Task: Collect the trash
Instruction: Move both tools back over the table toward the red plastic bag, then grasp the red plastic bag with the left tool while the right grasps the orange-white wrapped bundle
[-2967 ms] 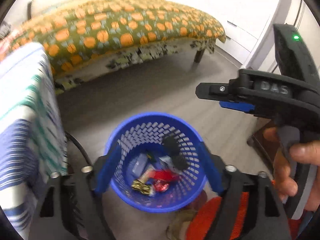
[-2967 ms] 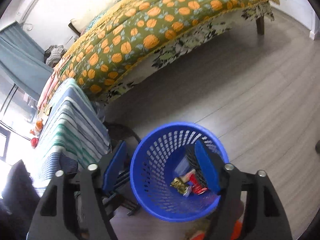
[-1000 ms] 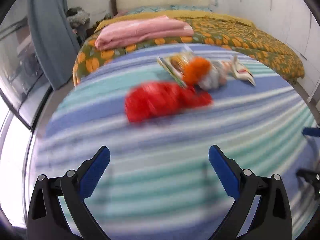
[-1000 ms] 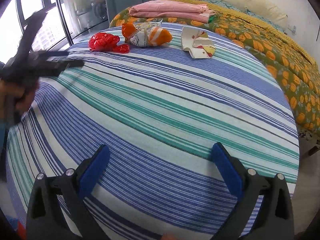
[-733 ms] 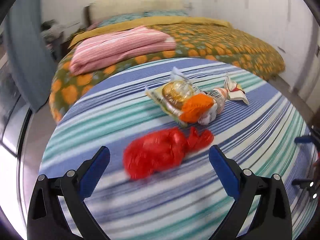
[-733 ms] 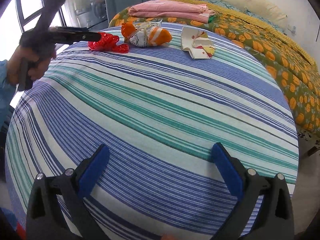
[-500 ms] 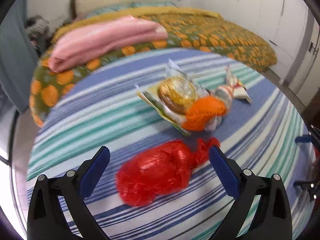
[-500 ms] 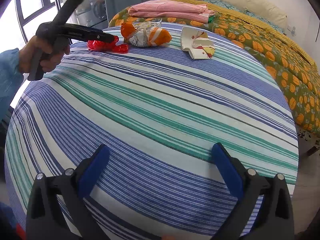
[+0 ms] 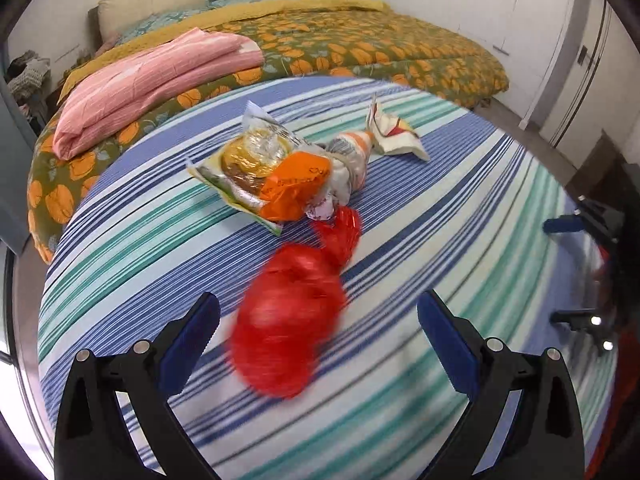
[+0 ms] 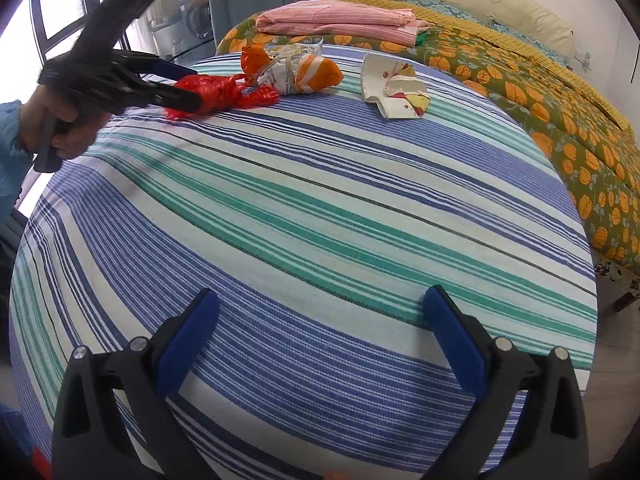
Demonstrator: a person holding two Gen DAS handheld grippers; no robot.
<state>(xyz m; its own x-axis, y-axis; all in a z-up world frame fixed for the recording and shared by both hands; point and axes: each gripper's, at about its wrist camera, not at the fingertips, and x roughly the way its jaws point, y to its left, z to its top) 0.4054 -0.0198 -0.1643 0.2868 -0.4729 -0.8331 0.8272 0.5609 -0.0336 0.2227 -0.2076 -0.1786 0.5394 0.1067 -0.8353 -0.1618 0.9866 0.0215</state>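
Black plastic left gripper (image 9: 318, 334) and matching right gripper (image 10: 320, 334) carry blue finger pads (image 10: 186, 338) and silver screws (image 10: 503, 344); a light-blue sleeve (image 10: 10, 152) covers the wrist.

Left claw (image 9: 318, 328) is hanging wide open, a hand (image 10: 60, 128) gripping its handle; right claw (image 10: 320, 328) is sitting wide open too, empty.
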